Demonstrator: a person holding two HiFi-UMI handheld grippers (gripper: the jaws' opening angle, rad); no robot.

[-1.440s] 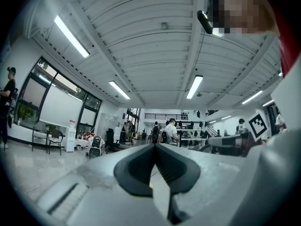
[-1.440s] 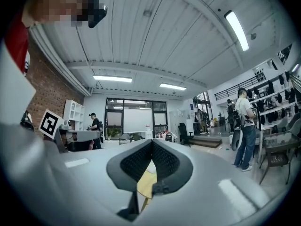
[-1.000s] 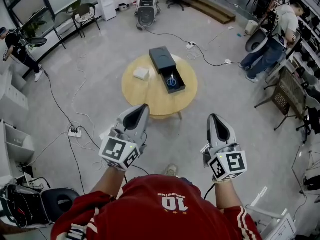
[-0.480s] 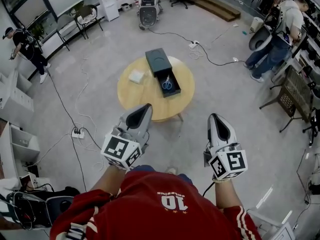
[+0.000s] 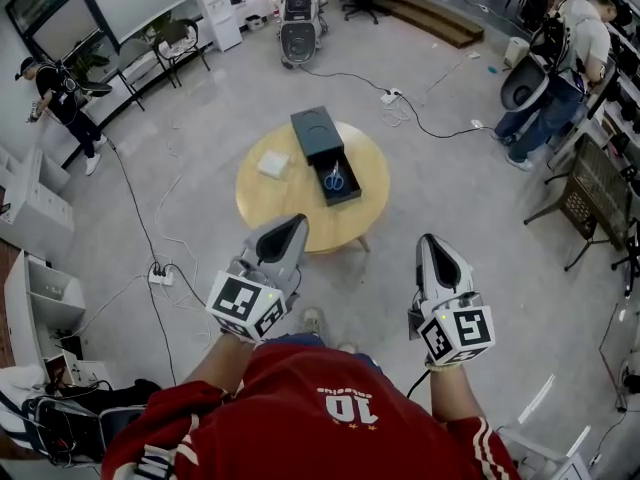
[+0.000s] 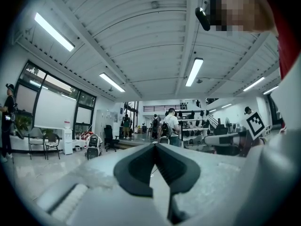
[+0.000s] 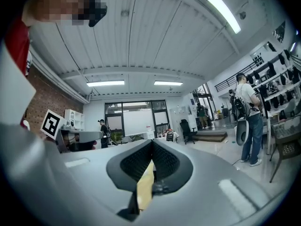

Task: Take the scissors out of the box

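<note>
Our left gripper [image 5: 289,224] and right gripper [image 5: 432,240] are both pinched together and empty, short of the table [image 5: 268,196]. Unopened, we'd only nudge the scissors [image 5: 334,178] deeper into the box [image 5: 316,128].

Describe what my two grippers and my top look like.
The left gripper and right gripper are both pale grey and taper to a point, with dark textured pads inside. Each carries a white cube with black square markers. The shirt is red with a white 10 and white-striped sleeves.
</note>
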